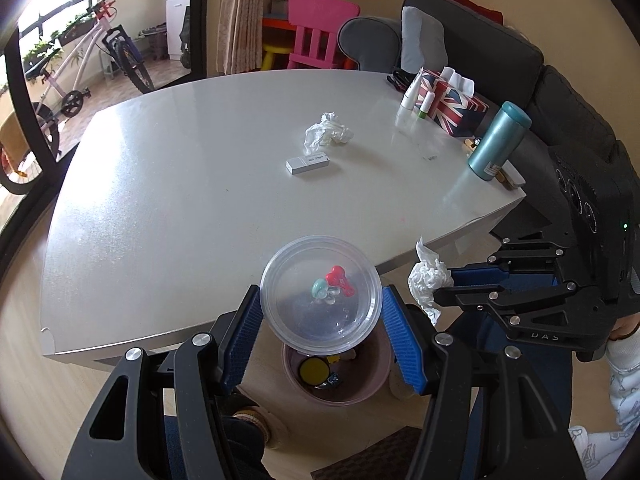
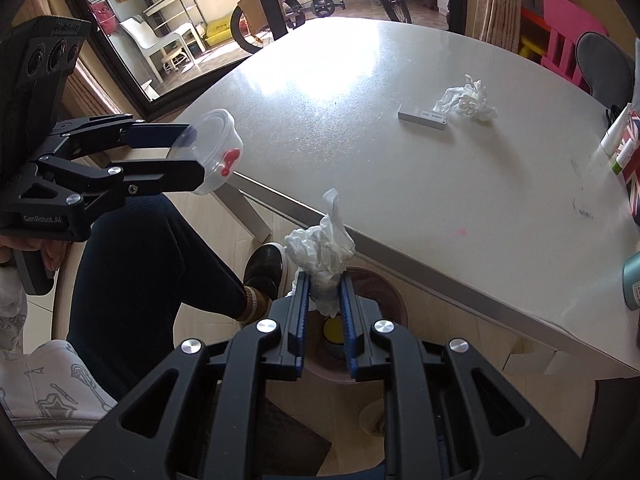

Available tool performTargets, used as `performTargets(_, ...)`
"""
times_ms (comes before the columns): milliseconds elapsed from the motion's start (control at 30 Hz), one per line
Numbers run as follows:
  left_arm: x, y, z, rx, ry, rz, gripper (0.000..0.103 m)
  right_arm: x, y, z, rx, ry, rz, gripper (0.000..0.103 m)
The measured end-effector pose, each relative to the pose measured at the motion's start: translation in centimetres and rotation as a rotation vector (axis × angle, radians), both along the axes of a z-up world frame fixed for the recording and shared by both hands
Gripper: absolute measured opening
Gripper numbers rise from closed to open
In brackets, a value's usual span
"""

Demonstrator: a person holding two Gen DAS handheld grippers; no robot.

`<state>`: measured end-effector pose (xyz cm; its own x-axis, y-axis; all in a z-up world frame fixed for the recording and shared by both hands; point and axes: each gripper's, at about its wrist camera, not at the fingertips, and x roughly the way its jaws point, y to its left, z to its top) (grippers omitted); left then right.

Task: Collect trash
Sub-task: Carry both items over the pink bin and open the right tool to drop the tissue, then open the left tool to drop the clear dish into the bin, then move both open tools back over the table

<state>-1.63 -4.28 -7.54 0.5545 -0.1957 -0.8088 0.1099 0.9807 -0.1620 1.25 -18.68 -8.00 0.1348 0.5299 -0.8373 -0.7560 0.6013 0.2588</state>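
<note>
Nearest, below both tools, a pinkish bin [image 1: 336,376] stands on the floor against the near edge of the table [image 1: 180,208]; something round and yellow lies inside it, along with other bits too small to make out. A person's dark shoe [image 2: 266,268] rests on the floor just beside the bin.

The left tool [image 1: 320,312] is about half open, its blue pads pressed on either side of a clear plastic tub [image 1: 320,292], which it holds tilted in the air above the bin and over the table's edge. In the tub lie a red piece, a teal piece and a clear one, touching each other.

The right tool [image 2: 325,304] is nearly closed, with a crumpled white tissue [image 2: 320,248] between its pads; the tissue sticks up past the fingertips and hangs above the bin. From the frames I cannot tell whether the pads grip it firmly or only loosely.

Farther out on the table a small flat white box [image 1: 308,163] lies near the middle, and just behind it, almost touching, a second crumpled tissue [image 1: 328,133]. Along the right side stands a tilted-looking teal flask [image 1: 498,142], then a tissue box with a Union Jack pattern [image 1: 452,108] and a few small white tubes beside it.

Beyond the table are a dark sofa [image 1: 480,32], a pink child's chair [image 1: 316,28] and a bicycle [image 1: 80,60] outside the glass door.
</note>
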Motion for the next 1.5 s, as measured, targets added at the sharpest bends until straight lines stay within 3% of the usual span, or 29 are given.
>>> performTargets(33, 0.1, 0.0, 0.0, 0.0, -0.002, 0.001, 0.059, 0.2, -0.2, 0.1, 0.004, -0.008, -0.01, 0.038)
performTargets(67, 0.1, 0.0, 0.1, 0.001, -0.003, 0.001, 0.059, 0.3, -0.3, 0.4, 0.013, -0.018, -0.027, 0.066)
performTargets(100, 0.1, 0.0, 0.0, 0.001, -0.003, 0.0, 0.059, 0.5, -0.6, 0.6, 0.029, -0.021, -0.041, 0.079)
performTargets(200, 0.1, 0.0, -0.1, 0.002, -0.001, -0.003, 0.059, 1.0, -1.0, 1.0, 0.034, -0.032, -0.074, 0.094)
performTargets(333, 0.2, -0.2, -0.3, -0.001, 0.009, -0.012, 0.059, 1.5, -1.3, 1.1, 0.024, -0.032, -0.105, 0.098)
performTargets(1267, 0.5, -4.1, -2.3, -0.014, 0.071, -0.158, 0.06, 3.1, -4.7, 3.1, 0.036, -0.073, -0.228, 0.099)
performTargets(1300, 0.5, -4.2, -2.3, -0.012, 0.068, -0.162, 0.061, 3.2, -4.8, 3.1, 0.037, -0.073, -0.231, 0.099)
performTargets(1367, 0.6, -4.2, -2.1, -0.014, 0.047, -0.157, 0.097, 3.1, -4.9, 3.2, 0.04, -0.073, -0.236, 0.099)
performTargets(1500, 0.9, -3.8, -2.0, -0.003, 0.037, -0.121, 0.096, 3.3, -5.2, 3.2, 0.04, -0.07, -0.24, 0.099)
